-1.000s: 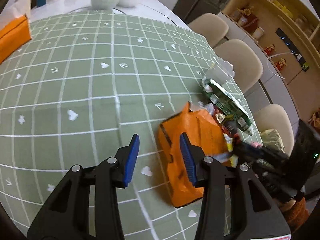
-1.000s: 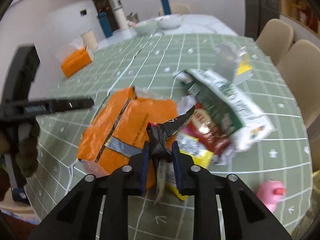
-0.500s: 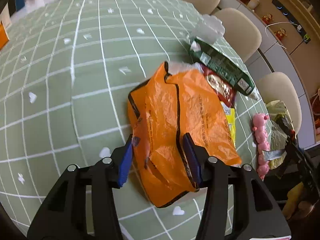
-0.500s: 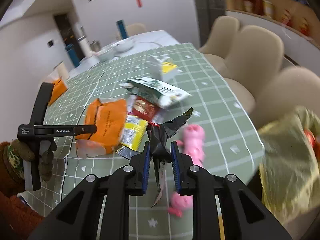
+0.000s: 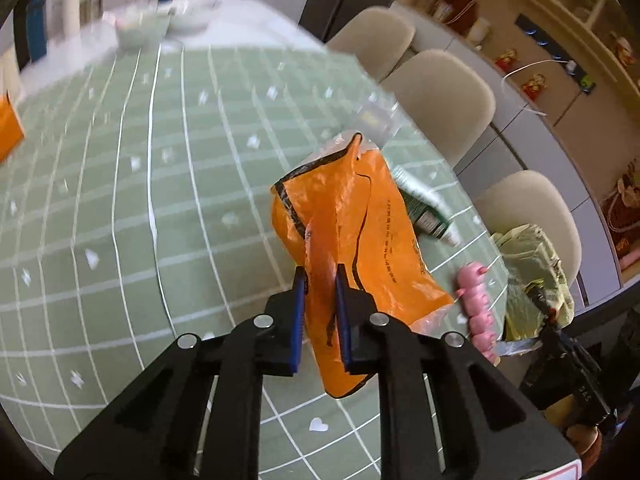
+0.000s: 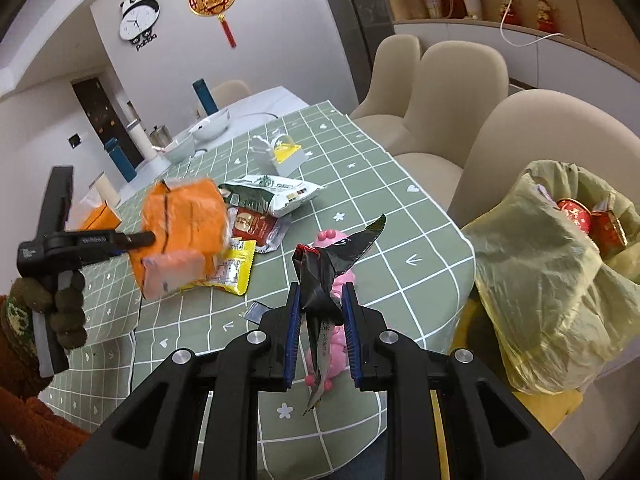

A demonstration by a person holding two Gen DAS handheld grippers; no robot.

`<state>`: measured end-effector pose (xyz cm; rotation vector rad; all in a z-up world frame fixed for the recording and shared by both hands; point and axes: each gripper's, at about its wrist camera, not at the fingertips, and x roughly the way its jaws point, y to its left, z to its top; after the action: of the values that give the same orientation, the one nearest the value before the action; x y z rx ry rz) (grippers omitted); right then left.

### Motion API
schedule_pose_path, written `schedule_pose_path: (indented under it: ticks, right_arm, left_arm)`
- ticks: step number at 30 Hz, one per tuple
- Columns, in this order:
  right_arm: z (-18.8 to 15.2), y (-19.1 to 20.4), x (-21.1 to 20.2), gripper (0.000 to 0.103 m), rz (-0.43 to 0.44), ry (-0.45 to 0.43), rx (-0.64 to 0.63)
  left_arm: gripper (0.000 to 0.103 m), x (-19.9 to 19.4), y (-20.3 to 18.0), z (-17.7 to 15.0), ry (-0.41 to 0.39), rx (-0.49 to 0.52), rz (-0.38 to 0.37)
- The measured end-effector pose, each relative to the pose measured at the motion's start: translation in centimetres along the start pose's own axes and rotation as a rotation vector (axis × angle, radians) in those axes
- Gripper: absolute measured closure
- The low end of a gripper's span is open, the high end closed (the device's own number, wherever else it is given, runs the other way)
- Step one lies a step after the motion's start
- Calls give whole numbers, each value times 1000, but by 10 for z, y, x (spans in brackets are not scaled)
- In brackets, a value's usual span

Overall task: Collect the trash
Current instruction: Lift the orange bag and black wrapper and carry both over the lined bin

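Note:
My left gripper (image 5: pixel 319 280) is shut on an orange plastic bag (image 5: pixel 360 220) and holds it lifted off the green checked tablecloth (image 5: pixel 140 200); the bag also shows in the right wrist view (image 6: pixel 182 224). My right gripper (image 6: pixel 320 304) is shut on a crumpled black wrapper (image 6: pixel 328 264) near the table's corner. A yellow-green trash bag (image 6: pixel 556 280) stands open beside the table at the right, with red items inside. It also shows in the left wrist view (image 5: pixel 532 272).
On the table lie a green-white snack pack (image 6: pixel 276 194), a red packet (image 6: pixel 254 226), a yellow packet (image 6: pixel 234 268), a pink toy (image 6: pixel 340 276) and a clear box with yellow (image 6: pixel 286 156). Bowls (image 6: pixel 210 128) and bottles stand far back. Beige chairs (image 6: pixel 460 92) line the right side.
My left gripper closed on the orange bag and lifted it. My right gripper, still holding the black wrapper, pulled back from the table toward the trash bag.

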<state>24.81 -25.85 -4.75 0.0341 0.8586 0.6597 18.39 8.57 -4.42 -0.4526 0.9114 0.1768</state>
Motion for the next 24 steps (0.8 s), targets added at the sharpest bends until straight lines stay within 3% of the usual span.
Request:
schedule_pose_path:
  ticks: [6,14,24]
  right_arm:
    - [-5,-3,-17,83,-1,-40,10]
    - [2,-17,-50,83,-47,-133,17]
    - [43,-58,-134,83,-201,-315,-30]
  left_arm:
    - [90,-31,-33,14,-86,84,-16]
    - [90,-43,-79,15,-120,164,-68]
    - [90,-68,-183,49,-221,302,-232]
